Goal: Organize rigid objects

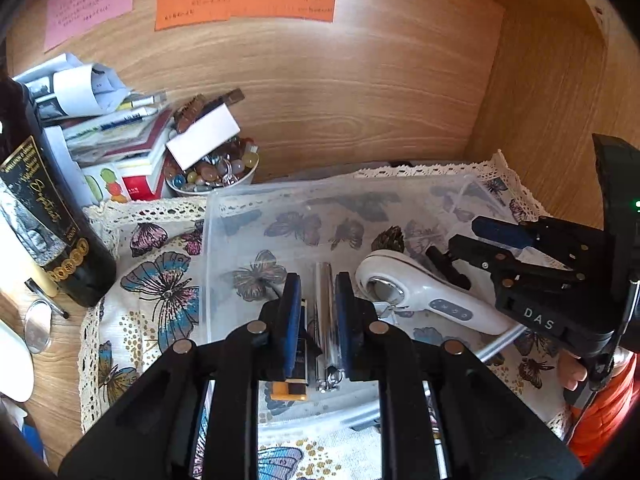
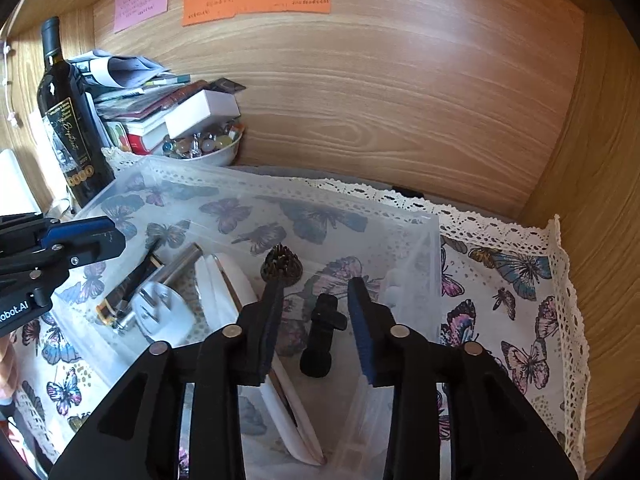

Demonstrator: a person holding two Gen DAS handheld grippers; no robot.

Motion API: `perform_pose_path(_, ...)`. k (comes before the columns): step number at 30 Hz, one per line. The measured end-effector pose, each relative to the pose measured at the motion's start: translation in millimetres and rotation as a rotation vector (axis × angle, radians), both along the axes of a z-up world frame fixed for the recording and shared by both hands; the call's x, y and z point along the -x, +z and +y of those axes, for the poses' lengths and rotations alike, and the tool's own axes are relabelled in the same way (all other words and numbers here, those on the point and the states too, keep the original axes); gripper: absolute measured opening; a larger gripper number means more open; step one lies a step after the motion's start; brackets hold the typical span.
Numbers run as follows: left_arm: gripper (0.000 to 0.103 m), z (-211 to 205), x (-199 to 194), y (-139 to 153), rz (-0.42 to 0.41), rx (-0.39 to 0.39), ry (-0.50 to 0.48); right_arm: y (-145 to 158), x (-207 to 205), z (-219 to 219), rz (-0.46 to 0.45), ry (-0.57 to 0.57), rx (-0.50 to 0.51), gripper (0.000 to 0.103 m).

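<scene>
Sorting into clear bin (image 1: 224,216): left gripper (image 1: 318,300) spread over metal tube (image 1: 325,312), right gripper (image 2: 316,300) spread over black part (image 2: 322,332) inside bin; next needs closing w/ care.

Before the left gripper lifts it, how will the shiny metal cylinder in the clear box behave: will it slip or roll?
The metal cylinder looks polished and reflective, so it may slip between the pads of the left gripper. It lies on its side on the smooth floor of the clear box, so a push would probably roll it. Being metal, it is likely stiff and rather heavy for its size.
</scene>
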State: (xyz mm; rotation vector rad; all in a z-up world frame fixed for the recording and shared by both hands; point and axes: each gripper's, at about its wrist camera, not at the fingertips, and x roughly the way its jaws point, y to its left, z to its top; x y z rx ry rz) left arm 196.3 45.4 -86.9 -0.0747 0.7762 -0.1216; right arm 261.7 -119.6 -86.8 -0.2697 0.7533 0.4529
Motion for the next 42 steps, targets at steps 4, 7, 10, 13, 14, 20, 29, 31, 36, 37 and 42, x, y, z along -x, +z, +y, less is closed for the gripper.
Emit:
perform_pose_path(4, 0.016, 0.1, 9.2, 10.2, -0.024, -0.004, -0.003, 11.1, 8.7, -3.4, -0.025, 0.001, -0.024, 0.04)
perform_pose_path(7, 0.023, 1.5, 19.0, 18.1, -0.04, 0.0, -0.002, 22.2, 18.4, -7.1, -0.049, 0.004, -0.052, 0.043)
perform_pose_path(10, 0.037, 4.0, 31.2, 24.7, -0.06, 0.005, 0.004, 32.0, 31.2, -10.7, -0.071, 0.012, -0.071, 0.044)
perform_pose_path(13, 0.04, 5.3, 45.1, 29.5, -0.078, -0.001, 0.008, 37.7, 46.1, -13.0, -0.086, 0.019, -0.082, 0.045)
perform_pose_path(14, 0.044, 5.3, 48.9, 30.2, -0.08, -0.002, 0.008, 38.7, 52.7, -14.5, -0.09, 0.02, -0.086, 0.047)
perform_pose_path(20, 0.061, 6.8, 72.5, 24.6, -0.078, -0.008, 0.018, 32.0, 81.4, -20.2, -0.078, 0.025, -0.111, 0.055)
perform_pose_path(29, 0.069, 11.2, 94.9, -10.0, 0.036, 0.002, 0.038, -7.2, 111.6, -23.5, 0.042, 0.036, -0.095, 0.055)
perform_pose_path(31, 0.069, 10.4, 97.5, -18.6, 0.064, -0.002, 0.036, -15.9, 116.7, -22.6, 0.068, 0.04, -0.082, 0.055)
perform_pose_path(36, 0.069, 10.3, 101.5, -37.1, 0.129, 0.009, 0.034, -37.3, 123.7, -21.2, 0.138, 0.062, -0.06, 0.055)
perform_pose_path(37, 0.069, 10.6, 102.1, -40.1, 0.14, 0.013, 0.036, -41.4, 124.6, -20.3, 0.15, 0.067, -0.055, 0.055)
perform_pose_path(42, 0.069, 6.1, 101.9, -49.0, 0.171, 0.011, 0.032, -51.9, 125.6, -14.3, 0.163, 0.086, -0.041, 0.053)
